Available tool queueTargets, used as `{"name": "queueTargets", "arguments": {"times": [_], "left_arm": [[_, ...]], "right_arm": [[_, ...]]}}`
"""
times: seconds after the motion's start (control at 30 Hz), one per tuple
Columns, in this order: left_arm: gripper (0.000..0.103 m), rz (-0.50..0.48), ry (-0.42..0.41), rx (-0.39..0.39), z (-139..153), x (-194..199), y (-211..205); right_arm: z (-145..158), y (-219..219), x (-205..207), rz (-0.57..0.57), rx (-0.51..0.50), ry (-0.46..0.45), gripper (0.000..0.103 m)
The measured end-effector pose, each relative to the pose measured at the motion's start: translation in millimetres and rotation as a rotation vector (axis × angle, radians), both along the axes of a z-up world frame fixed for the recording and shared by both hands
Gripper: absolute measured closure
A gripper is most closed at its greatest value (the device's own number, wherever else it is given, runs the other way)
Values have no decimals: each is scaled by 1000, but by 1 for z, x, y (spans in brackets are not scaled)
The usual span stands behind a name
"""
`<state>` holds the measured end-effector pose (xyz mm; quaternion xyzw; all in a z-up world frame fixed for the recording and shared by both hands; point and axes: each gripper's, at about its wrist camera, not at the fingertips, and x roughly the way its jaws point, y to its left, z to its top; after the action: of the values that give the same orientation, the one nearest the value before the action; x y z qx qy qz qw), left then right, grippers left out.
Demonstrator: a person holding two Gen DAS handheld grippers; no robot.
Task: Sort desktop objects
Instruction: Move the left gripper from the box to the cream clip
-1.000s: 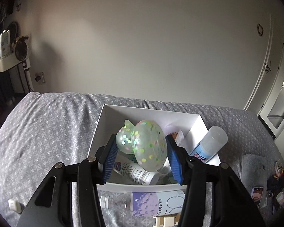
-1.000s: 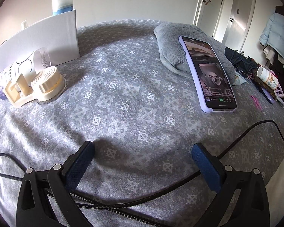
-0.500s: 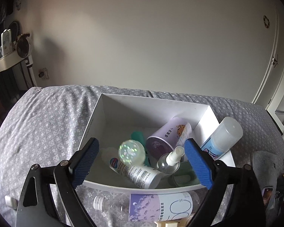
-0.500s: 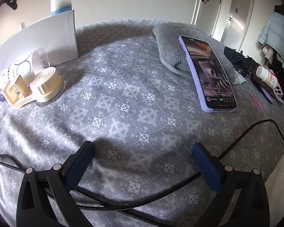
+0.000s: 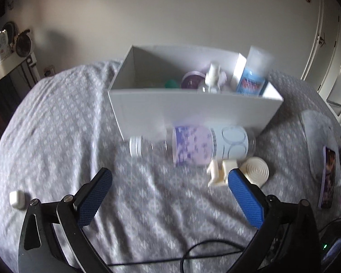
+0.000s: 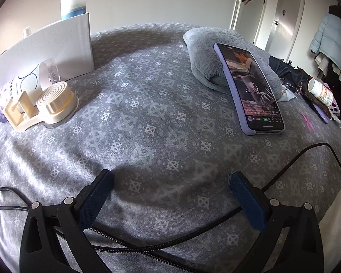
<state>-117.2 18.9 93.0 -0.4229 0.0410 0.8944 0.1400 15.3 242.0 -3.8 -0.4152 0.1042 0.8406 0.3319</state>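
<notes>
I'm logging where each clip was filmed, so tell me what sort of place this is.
Most likely a bedroom: the sorting is done on a bed with a grey patterned bedsheet, a puffer jacket hangs nearby, and closed doors stand beyond.

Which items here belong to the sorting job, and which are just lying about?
Job:
white open-top cardboard box
clear plastic bottle with purple label
cream plastic tape dispenser

Lying about:
lilac-cased smartphone
grey fluffy cushion
white pill bottle

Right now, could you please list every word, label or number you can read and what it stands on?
None reads for certain.
Bottle: large rings, perhaps "00"; the rest blurred.
Blue tube: print blurred.
Phone: Chinese captions, too small.
Pill bottle: label too small.
</notes>
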Motion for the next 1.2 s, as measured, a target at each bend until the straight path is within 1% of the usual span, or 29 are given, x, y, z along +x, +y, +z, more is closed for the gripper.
{"name": "queueTargets", "arguments": {"times": [0.13, 0.2, 0.23, 0.27, 0.3, 0.37, 0.5, 1.2], "left_arm": [[1, 3, -85, -60, -57, 27, 7], [0, 28, -136, -76, -86, 34, 5], [0, 35, -59, -45, -88, 43, 2], [0, 42, 0, -30, -87, 51, 0], [0, 43, 6, -45, -88, 52, 3], [0, 50, 0, -68, -88, 50, 8], [0, 51, 4, -59, -88, 50, 8], [0, 71, 5, -77, -88, 50, 9]], "right_arm": [[0, 1, 1, 1, -4, 7, 0], [0, 1, 1, 1, -6, 10, 0], [0, 1, 1, 1, -7, 11, 0], [0, 1, 2, 1, -6, 11, 0], [0, 1, 1, 1, -6, 10, 0], [0, 1, 1, 1, -4, 9, 0], [0, 0, 1, 0, 3, 2, 0], [0, -1, 1, 0, 9, -2, 0]]}}
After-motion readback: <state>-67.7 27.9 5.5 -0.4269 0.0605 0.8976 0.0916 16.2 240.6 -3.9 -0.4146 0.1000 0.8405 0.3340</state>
